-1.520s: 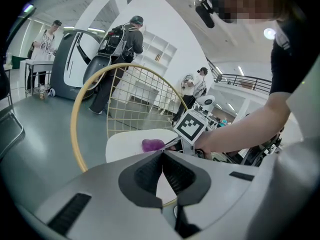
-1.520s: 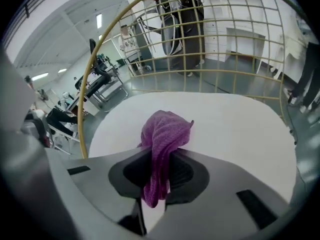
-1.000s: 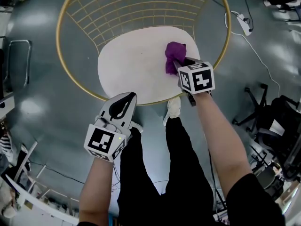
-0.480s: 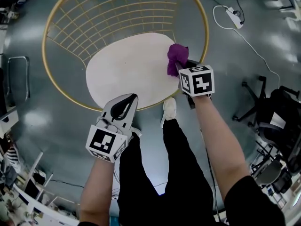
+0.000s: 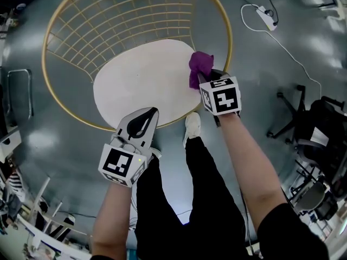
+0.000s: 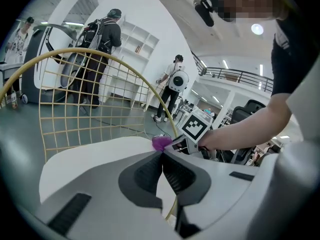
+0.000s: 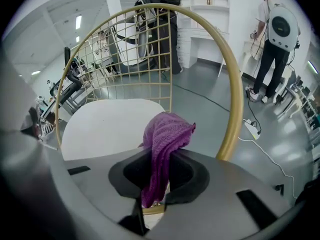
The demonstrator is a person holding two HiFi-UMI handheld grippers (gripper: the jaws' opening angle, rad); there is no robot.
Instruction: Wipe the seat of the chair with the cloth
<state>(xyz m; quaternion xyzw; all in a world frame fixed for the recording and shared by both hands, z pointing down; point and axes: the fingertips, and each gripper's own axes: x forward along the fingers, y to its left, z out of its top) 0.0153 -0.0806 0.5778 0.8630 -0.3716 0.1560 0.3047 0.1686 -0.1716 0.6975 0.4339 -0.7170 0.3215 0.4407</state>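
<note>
R gripper [image 5: 205,79] at right edge of white seat [image 5: 135,80], beside gold wire frame [image 5: 230,42] of chair; jaws clamped on purple cloth [image 5: 199,65], which bunches past the tips and hangs down btwn them; cloth-to-seat contact unclear; L gripper [image 5: 147,117] over seat's front edge, jaws pressed together, nothing btwn them.

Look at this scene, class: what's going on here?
A person stands at a gold wire chair with a gripper in each hand. The right gripper is shut on a purple cloth, held at the right edge of the white seat. The left gripper is shut and empty, poised near the seat's front edge.
</note>
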